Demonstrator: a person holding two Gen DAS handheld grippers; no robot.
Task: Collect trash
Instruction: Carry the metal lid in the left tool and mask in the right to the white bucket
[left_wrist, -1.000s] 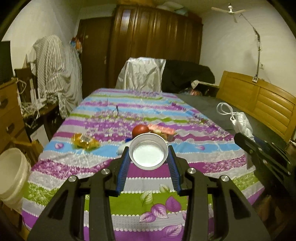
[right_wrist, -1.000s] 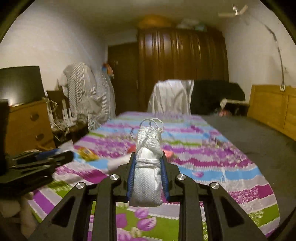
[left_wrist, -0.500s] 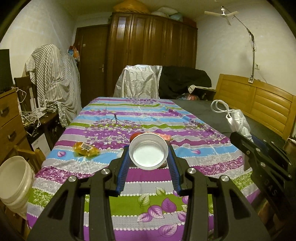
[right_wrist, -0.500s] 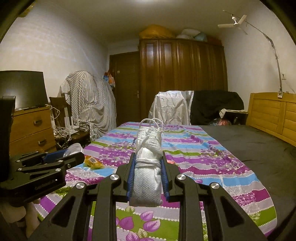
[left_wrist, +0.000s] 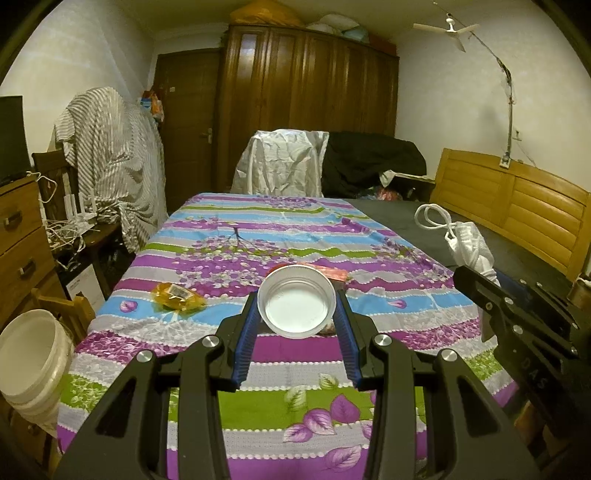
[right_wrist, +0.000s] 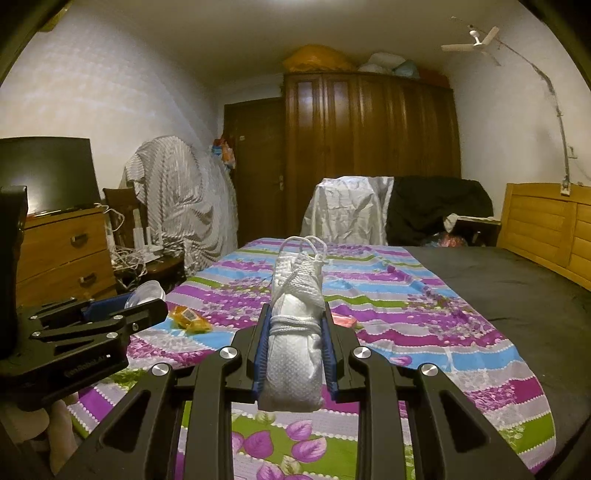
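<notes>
Both cameras now look a bit higher than a second ago, so more ceiling and wall show and less of the near bed. Both grips look the same as before.

One left gripper (left_wrist: 296, 325) squeezes one clear plastic cup (left_wrist: 296, 301) between its two blue pads, with the cup's round open mouth facing the camera. One right gripper (right_wrist: 295, 345) is clamped on one white mesh bag (right_wrist: 294, 332), which is rolled up and tied with its cord. Both are held up over the near end of one bed with a striped flower sheet (left_wrist: 258, 236).

On the sheet past the cup lies one yellow wrapper (left_wrist: 176, 296). One red wrapper (left_wrist: 332, 272) peeks out just behind the cup. One white bucket (left_wrist: 31, 363) stands on the floor left of the bed.

Far back, one big brown wardrobe (left_wrist: 306, 107) stands against the wall, and one white fan (left_wrist: 448, 29) hangs from the ceiling.
</notes>
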